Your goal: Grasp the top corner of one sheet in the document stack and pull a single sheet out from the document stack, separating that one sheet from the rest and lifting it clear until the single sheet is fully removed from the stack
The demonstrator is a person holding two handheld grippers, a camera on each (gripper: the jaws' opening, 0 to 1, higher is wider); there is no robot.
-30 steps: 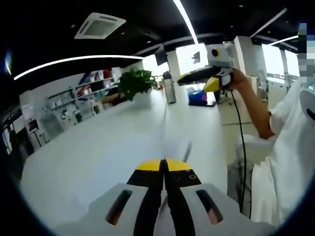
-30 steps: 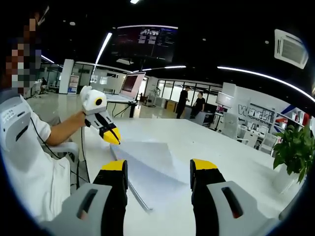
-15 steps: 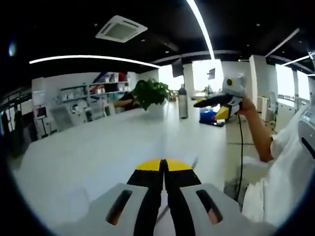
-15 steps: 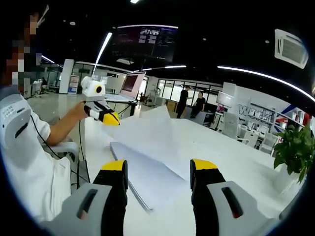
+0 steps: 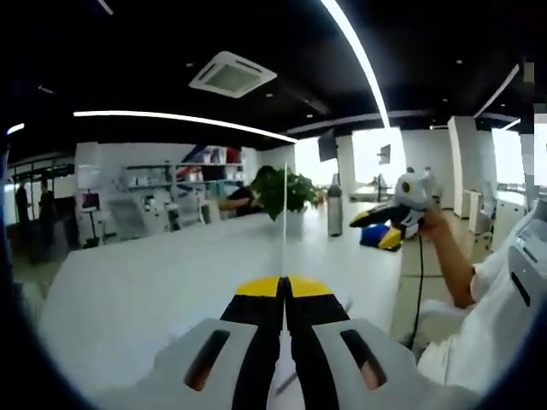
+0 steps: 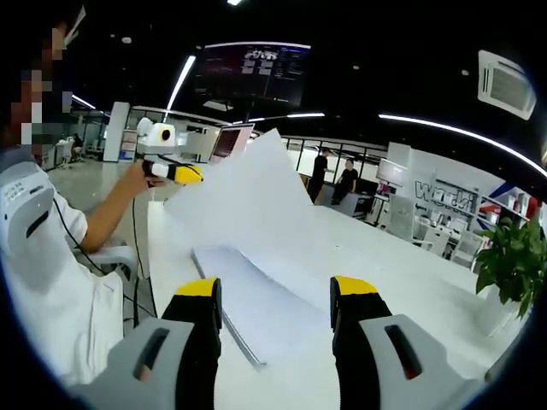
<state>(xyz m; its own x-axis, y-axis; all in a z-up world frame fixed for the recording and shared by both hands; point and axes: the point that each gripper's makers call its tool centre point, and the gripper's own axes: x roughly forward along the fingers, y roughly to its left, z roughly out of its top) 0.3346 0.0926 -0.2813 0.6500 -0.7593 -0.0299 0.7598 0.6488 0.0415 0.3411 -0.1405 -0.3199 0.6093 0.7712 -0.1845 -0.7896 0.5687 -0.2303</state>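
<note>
A single white sheet (image 6: 248, 213) hangs in the air by its top corner, with my left gripper (image 6: 190, 175) shut on it. Its lower part still reaches down to the document stack (image 6: 265, 312), which lies flat on the white table (image 6: 410, 273). In the left gripper view the sheet (image 5: 284, 213) appears edge-on as a thin line rising from my shut left gripper (image 5: 284, 284). My right gripper (image 6: 278, 295) hovers open over the near end of the stack, with nothing between its jaws. It also appears in the left gripper view as the right gripper (image 5: 386, 229), held in a hand.
A potted plant (image 6: 511, 256) stands at the table's far right edge, seen also as the plant (image 5: 286, 192) beside a bottle (image 5: 335, 213). The person's white sleeve (image 6: 43, 282) is at the left. Two people (image 6: 332, 178) stand far back. Shelves (image 5: 145, 205) line the wall.
My left gripper has risen and drawn back, lifting the sheet from lying low over the stack to standing high in the air. The right gripper has stayed put and open.
</note>
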